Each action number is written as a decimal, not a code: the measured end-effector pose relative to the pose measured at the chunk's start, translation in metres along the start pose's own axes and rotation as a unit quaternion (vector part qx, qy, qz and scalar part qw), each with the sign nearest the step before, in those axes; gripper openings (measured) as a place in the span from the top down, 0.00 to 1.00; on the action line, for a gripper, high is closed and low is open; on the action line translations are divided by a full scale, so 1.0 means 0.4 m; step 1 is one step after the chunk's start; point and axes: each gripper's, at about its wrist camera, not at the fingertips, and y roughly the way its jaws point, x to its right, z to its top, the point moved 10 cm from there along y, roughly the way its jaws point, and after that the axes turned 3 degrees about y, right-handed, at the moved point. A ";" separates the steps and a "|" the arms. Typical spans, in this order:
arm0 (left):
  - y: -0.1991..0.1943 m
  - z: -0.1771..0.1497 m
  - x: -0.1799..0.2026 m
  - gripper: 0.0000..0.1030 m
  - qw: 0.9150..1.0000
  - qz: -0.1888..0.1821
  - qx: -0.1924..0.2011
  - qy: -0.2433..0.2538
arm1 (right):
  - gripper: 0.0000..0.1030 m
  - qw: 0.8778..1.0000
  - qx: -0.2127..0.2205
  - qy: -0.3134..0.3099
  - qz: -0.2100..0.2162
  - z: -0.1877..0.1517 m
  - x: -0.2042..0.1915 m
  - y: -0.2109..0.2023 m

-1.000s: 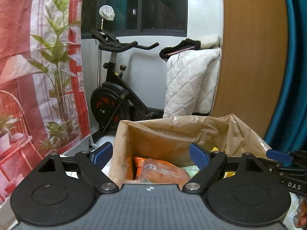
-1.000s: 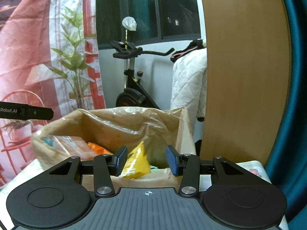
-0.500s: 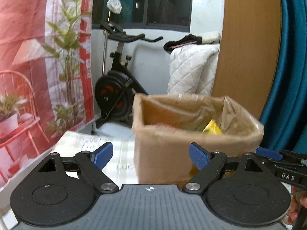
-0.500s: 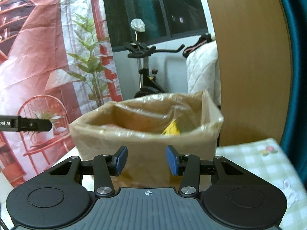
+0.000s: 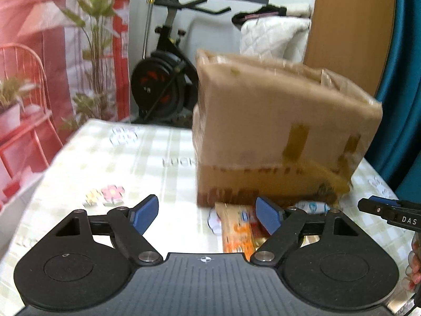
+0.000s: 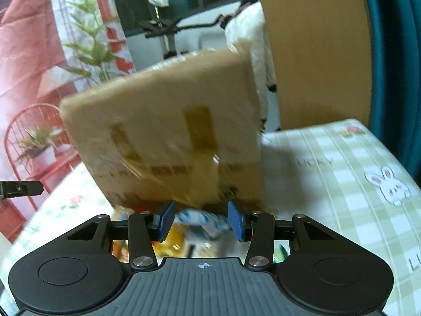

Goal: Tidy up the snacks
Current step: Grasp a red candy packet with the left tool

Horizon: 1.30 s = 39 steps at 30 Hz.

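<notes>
A taped cardboard box [image 5: 276, 131] stands on the checked tablecloth [image 5: 131, 163]; from here I see only its outer wall, also in the right wrist view [image 6: 168, 131]. Snack packets lie on the cloth in front of it: an orange packet [image 5: 236, 231] between my left fingers' line, and a white-and-blue packet [image 6: 202, 220] between the right ones. My left gripper [image 5: 208, 213] is open and empty, low over the table. My right gripper [image 6: 201, 220] is open and empty, its tip showing in the left wrist view [image 5: 381, 210].
An exercise bike [image 5: 163, 79] and a quilted blanket [image 5: 273, 36] stand behind the table. A wooden panel [image 6: 315, 52] and teal curtain [image 5: 400, 79] are at the right. A red printed backdrop [image 5: 39, 39] hangs at the left.
Both grippers have dropped from above the box's open top down to table level in front of it. The box's inside is now hidden and packets on the cloth have come into view.
</notes>
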 end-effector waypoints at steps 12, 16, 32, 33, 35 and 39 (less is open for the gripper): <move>0.110 -0.082 0.073 0.50 0.997 -0.058 -0.043 0.000 | 0.70 0.998 -0.052 -0.044 0.002 -0.100 -0.013 0.097; 0.145 -0.086 0.144 0.69 0.994 -0.101 -0.051 0.013 | 0.72 0.998 -0.047 -0.029 0.009 -0.098 -0.018 0.119; 0.296 -0.110 0.189 0.67 0.993 -0.074 -0.087 -0.006 | 0.74 0.999 -0.035 0.005 0.007 -0.116 0.071 0.125; 0.304 -0.112 0.192 0.66 0.993 -0.074 -0.088 -0.009 | 0.74 0.999 -0.035 0.008 0.007 -0.119 0.074 0.125; 0.318 -0.112 0.200 0.64 0.993 -0.076 -0.088 -0.008 | 0.74 0.999 -0.037 0.013 0.006 -0.123 0.083 0.127; 0.335 -0.110 0.223 0.62 0.994 -0.070 -0.085 0.013 | 0.75 0.999 -0.034 0.022 0.004 -0.129 0.103 0.127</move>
